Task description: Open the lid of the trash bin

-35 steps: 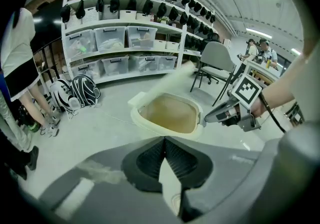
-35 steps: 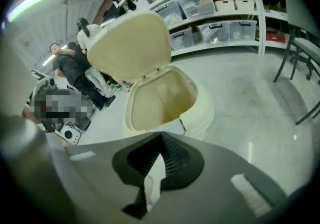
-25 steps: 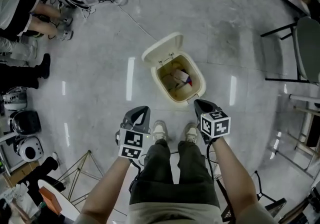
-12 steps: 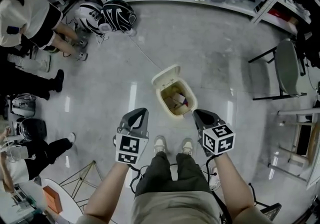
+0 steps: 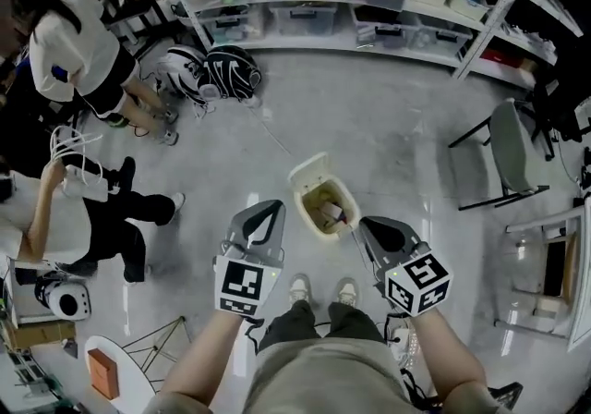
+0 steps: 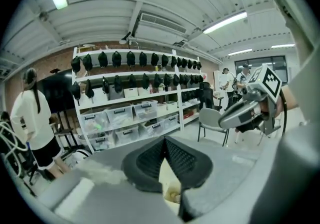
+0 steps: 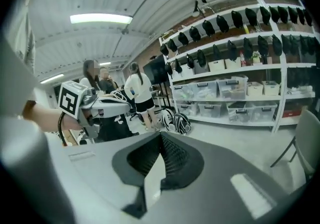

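Cream trash bin (image 5: 312,211) w/ lid (image 5: 309,168) flipped up; left tool (image 5: 273,206) & right tool (image 5: 364,221) both clenched, empty.

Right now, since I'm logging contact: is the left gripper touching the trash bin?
Apart. The head view shows bare floor between the left gripper and the trash bin.

Grey floor (image 5: 397,144) under trash bin (image 5: 308,170)

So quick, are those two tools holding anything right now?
Left tool: closed, holding nothing.
Right tool: closed, holding nothing.
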`<move>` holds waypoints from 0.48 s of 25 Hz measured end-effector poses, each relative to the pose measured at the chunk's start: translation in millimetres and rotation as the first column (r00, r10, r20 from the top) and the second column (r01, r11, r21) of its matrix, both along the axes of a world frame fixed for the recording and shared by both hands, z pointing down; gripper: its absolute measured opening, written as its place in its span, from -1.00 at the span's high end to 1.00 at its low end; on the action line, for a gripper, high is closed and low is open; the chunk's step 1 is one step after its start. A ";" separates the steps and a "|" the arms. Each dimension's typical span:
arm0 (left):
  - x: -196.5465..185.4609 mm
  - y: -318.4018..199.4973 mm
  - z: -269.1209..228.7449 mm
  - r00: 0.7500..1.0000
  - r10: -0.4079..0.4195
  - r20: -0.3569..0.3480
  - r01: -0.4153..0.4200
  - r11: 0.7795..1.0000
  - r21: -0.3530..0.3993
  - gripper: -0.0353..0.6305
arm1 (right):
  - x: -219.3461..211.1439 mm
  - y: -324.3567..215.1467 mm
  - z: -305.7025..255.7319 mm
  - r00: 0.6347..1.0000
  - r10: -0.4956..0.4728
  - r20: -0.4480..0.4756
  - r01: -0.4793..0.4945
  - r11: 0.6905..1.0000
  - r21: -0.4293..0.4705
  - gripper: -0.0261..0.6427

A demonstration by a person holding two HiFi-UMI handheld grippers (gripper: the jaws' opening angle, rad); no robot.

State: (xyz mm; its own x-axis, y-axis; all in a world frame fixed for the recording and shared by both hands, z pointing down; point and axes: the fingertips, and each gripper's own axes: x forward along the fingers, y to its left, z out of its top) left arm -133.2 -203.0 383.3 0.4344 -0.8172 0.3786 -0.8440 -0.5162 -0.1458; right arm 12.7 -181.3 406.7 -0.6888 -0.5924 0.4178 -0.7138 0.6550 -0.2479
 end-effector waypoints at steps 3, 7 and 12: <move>3.6 8.9 -35.1 1.000 0.010 -0.002 -0.010 0.999 0.050 0.88 | 0.5 9.5 -41.9 0.999 0.009 0.032 -0.011 0.998 0.062 0.91; 12.9 20.9 -71.7 0.999 0.030 -0.015 -0.028 0.993 0.112 0.88 | 0.9 20.0 -86.3 0.998 0.015 0.065 -0.025 0.989 0.147 0.91; 26.8 37.0 -108.0 0.997 0.034 -0.064 -0.022 0.985 0.171 0.88 | 5.2 30.2 -138.9 0.995 0.023 0.097 -0.047 0.966 0.254 0.91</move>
